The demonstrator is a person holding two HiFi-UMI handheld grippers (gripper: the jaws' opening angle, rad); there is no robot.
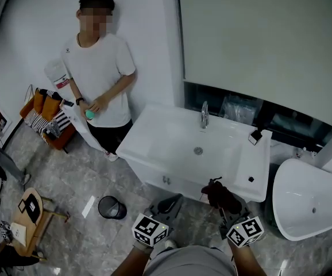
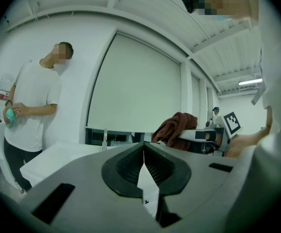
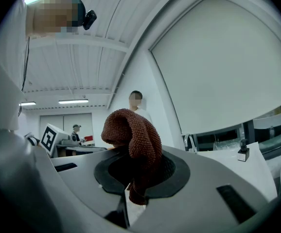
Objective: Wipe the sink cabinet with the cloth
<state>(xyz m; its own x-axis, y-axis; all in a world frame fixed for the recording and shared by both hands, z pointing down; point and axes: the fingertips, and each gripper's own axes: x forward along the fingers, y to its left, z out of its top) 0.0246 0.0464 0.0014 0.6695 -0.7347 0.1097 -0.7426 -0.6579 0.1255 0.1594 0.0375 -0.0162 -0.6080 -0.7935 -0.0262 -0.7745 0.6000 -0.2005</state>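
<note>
Looking down from the head view, the white sink cabinet [image 1: 154, 176] stood right in front, with its chrome tap [image 1: 204, 115] at the back of the basin and a small dark object [image 1: 255, 135] sitting on the right rim. The right gripper [image 1: 223, 203] hovered just short of the cabinet's front edge with the brown knobbly cloth [image 1: 219, 193] bunched at its tip. The left gripper [image 1: 170, 202] hung beside it, near the front too. A person in a white T-shirt [image 1: 100, 68] leaned on the wall off to the left, and a small black bin [image 1: 111, 207] sat on the floor.

In the left gripper view, the left gripper [image 2: 144, 152] had its jaws together at the tips with nothing between them. The cloth [image 2: 175, 127] showed off to the right.

In the right gripper view, the right gripper [image 3: 135, 178] had its jaws clamped on the cloth [image 3: 133, 142], most of it flopped up over the top in a lump. The tap [image 3: 191, 142] was well beyond.

My guess is no wiping had started. Only a pinch of cloth looked to be gripped, so dragging it across the surface could pull it free, or the hard jaws could scrape the white finish if the lump folded away. A wide sweep could also knock that dark object off the rim.
</note>
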